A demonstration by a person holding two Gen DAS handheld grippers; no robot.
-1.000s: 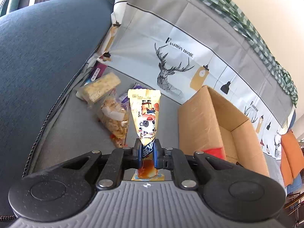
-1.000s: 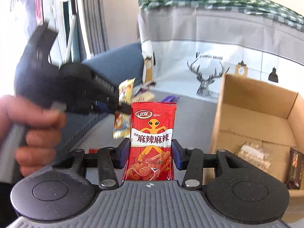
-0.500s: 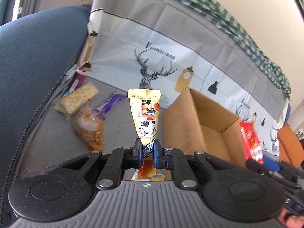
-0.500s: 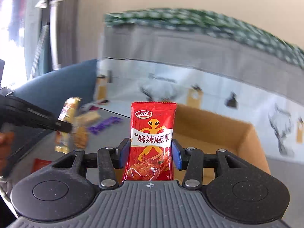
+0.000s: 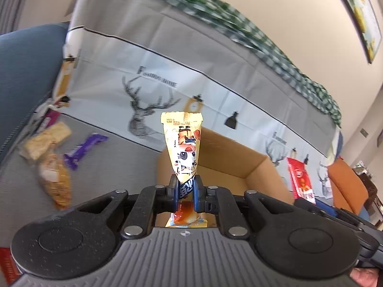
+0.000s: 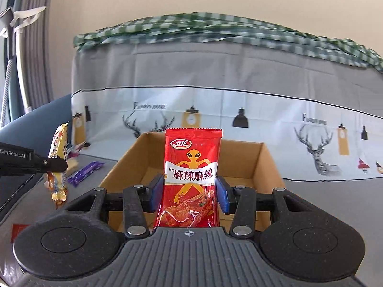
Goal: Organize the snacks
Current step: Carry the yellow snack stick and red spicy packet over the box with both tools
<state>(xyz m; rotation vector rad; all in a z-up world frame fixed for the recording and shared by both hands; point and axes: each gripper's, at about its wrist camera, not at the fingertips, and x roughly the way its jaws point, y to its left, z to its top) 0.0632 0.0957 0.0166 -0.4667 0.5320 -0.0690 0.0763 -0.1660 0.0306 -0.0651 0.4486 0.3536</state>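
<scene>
The yellow snack packet [image 5: 182,148] with the cartoon face stands upright in the left gripper [image 5: 185,190], jaws squeezed tight on its lower part, its bottom end poking out below them. It's up in the air in front of the near-left corner of the cardboard box [image 5: 241,165]. From the right wrist view the same packet [image 6: 58,148] shows at the left, hanging edge-on from the left gripper's [image 6: 53,163] tip.

The red spicy snack packet [image 6: 191,179] sits upright in the right gripper [image 6: 190,192], jaws fairly wide but closed against both its edges, right over the near side of the open box [image 6: 268,165].

On the grey cushion [image 5: 107,167] to the left of the box: a purple wrapper [image 5: 83,149], a pale cracker pack [image 5: 45,140] and a blurry bag of golden snacks [image 5: 56,183], all close together. Behind everything hangs a deer-print cloth [image 6: 215,110] with a green checked cloth [image 6: 215,28] on top.
</scene>
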